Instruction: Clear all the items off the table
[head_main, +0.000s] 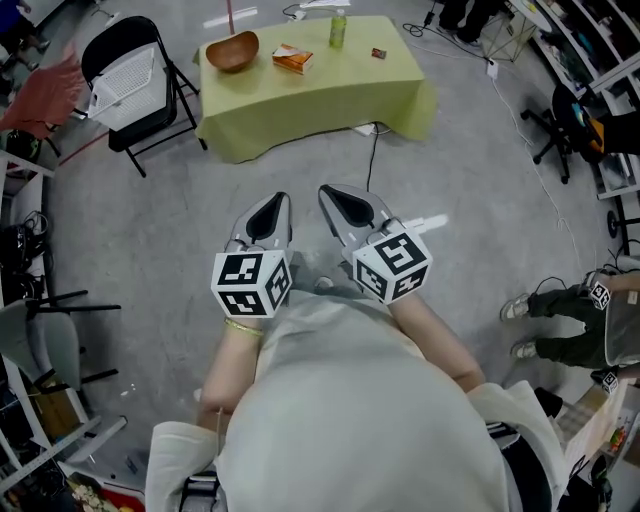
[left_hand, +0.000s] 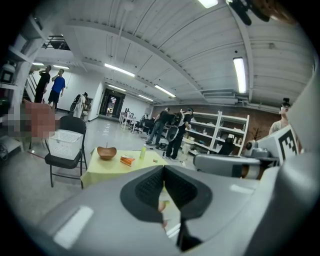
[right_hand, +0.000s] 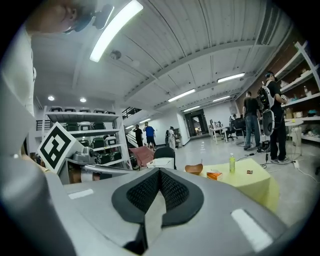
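Left gripper (head_main: 271, 203) and right gripper (head_main: 336, 196) are side by side in front of the person, well apart from the table (head_main: 330, 105). The jaws of both are together, with nothing between them.

The table carries a yellow-green cloth, and four items sit on it:
- A wooden bowl (head_main: 232, 50) is at the left end.
- An orange box (head_main: 292, 59) is just beside the bowl, toward the middle.
- A green bottle (head_main: 338, 30) stands upright by the far edge.
- A small red item (head_main: 378, 53) is toward the right end.

A chair (head_main: 150, 110) holding a white basket (head_main: 125, 80) stands off the table's left end.
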